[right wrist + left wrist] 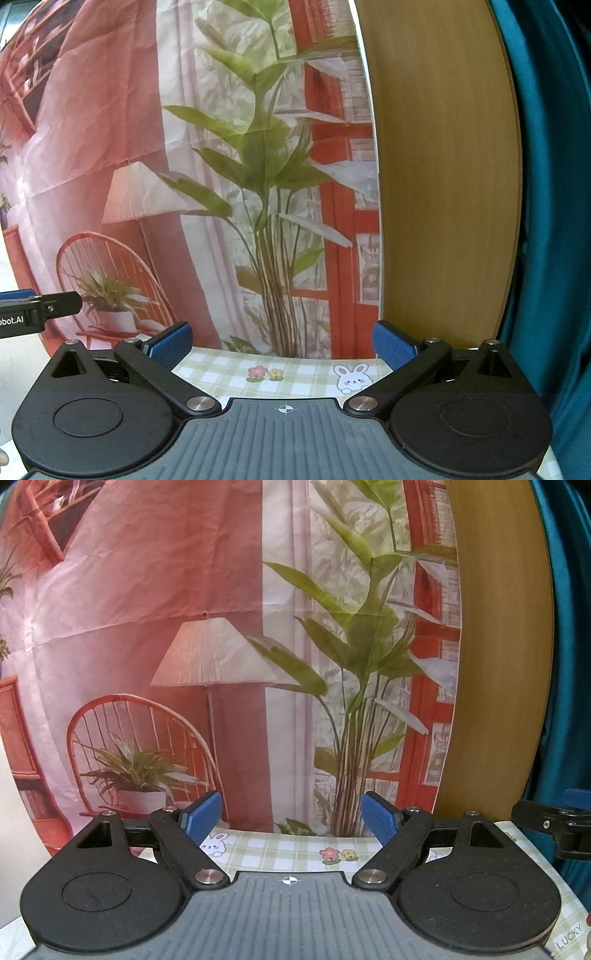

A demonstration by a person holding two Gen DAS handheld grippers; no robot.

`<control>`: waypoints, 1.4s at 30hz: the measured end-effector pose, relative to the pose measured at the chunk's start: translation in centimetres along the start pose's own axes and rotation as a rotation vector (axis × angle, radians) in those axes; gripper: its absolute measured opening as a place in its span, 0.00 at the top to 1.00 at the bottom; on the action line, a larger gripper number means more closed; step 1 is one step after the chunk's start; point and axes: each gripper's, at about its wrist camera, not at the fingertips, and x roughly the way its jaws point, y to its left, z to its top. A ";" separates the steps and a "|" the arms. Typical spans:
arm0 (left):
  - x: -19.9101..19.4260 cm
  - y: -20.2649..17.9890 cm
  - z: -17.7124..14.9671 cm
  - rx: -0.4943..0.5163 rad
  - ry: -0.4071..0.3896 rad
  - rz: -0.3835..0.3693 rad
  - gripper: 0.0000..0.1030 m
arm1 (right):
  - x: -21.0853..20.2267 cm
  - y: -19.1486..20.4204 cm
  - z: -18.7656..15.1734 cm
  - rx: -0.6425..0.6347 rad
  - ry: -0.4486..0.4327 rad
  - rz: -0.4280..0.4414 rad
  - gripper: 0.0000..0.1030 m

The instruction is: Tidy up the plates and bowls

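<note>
Both grippers, left gripper (pixel 290 819) and right gripper (pixel 282 345), are hovering spread and empty above the green-checked cartoon-printed tabletop (pixel 295 849), facing a printed fabric backdrop (pixel 184 627); no plates or bowls are showing.

left gripper (pixel 290 818): jaws wide apart, nothing between | below: checked tablecloth (pixel 295 853), far edge against printed backdrop (pixel 166 627) | right gripper (pixel 554 823): part showing at right edge, over table's right side
</note>
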 end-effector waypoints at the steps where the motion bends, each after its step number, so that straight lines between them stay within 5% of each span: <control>1: 0.0 0.0 0.0 0.000 -0.001 0.001 0.18 | 0.0 0.0 0.0 0.004 -0.003 -0.001 0.00; 42: -0.2 -0.1 -0.2 0.010 0.025 -0.035 0.17 | -0.5 -0.1 0.7 0.008 -0.037 -0.011 0.00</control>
